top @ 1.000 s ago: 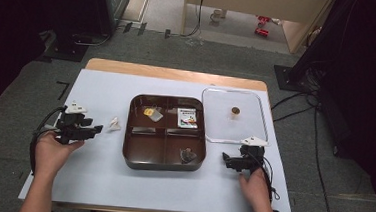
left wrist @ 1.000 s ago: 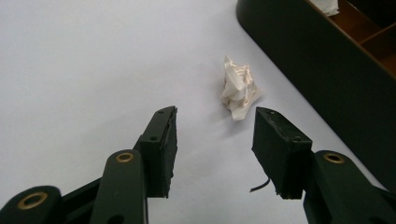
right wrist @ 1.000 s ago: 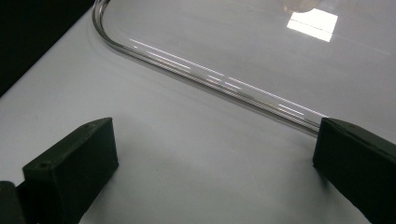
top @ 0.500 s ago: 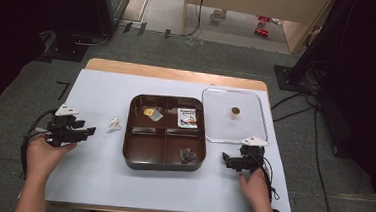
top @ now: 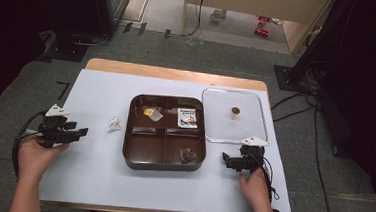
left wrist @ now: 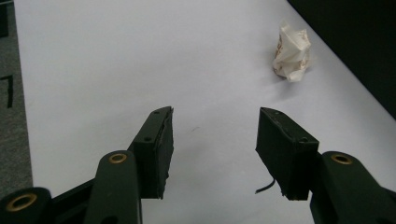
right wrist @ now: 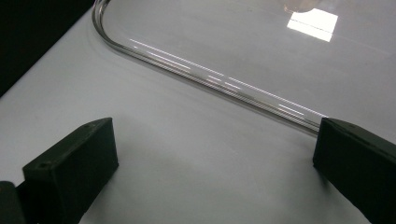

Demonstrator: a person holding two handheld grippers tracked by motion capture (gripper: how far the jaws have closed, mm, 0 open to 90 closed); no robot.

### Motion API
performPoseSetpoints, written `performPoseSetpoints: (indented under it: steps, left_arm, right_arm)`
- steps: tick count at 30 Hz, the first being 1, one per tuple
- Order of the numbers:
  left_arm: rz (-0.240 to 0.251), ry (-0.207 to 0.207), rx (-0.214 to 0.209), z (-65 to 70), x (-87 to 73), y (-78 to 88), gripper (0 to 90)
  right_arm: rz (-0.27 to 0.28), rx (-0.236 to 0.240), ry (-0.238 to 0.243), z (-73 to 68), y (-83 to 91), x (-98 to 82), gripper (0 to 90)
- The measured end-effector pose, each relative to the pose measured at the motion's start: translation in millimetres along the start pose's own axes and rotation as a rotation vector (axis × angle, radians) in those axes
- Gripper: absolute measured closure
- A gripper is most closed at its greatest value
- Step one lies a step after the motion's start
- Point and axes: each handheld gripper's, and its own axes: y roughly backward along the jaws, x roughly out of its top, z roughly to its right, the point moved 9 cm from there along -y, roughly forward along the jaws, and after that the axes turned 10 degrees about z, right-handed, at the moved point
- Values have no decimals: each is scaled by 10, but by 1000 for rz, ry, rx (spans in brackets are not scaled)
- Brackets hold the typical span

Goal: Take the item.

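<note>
now left gripper (top: 83,131) farther back from crumpled wrapper (top: 114,124), jaws just opening, empty

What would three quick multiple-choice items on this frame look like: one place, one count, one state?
1. Where is the crumpled paper wad?
A. in the brown tray
B. on the white mat, left of the brown tray
C. on the clear lid

2. How many compartments has the tray?
A. two
B. four
C. six

3. The left tongs are:
A. open, empty
B. shut on the wad
C. shut on the tray

Key: 1 B, the wad lies on the mat beside the tray; 2 B, dividers form a cross; 3 A, bare mat shows between the jaws.
</note>
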Motion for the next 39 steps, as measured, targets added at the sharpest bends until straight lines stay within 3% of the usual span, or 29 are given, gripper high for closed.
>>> performPoseSetpoints:
  steps: [19, 26, 31, 35, 39]
  left_arm:
    - [-53, 23, 5, -144, -220, -109, 431]
    - [-8, 33, -30, -141, -243, -114, 388]
    - [21, -22, -43, -101, -277, -126, 307]
    - [43, -92, -20, -68, -311, -139, 274]
    - [70, -84, -10, -62, -321, -139, 267]
  right_arm:
    - [0, 0, 0, 0, 0, 0, 0]
    - [0, 0, 0, 0, 0, 0, 0]
    - [0, 0, 1, 0, 0, 0, 0]
    - [0, 0, 1, 0, 0, 0, 0]
    - [0, 0, 1, 0, 0, 0, 0]
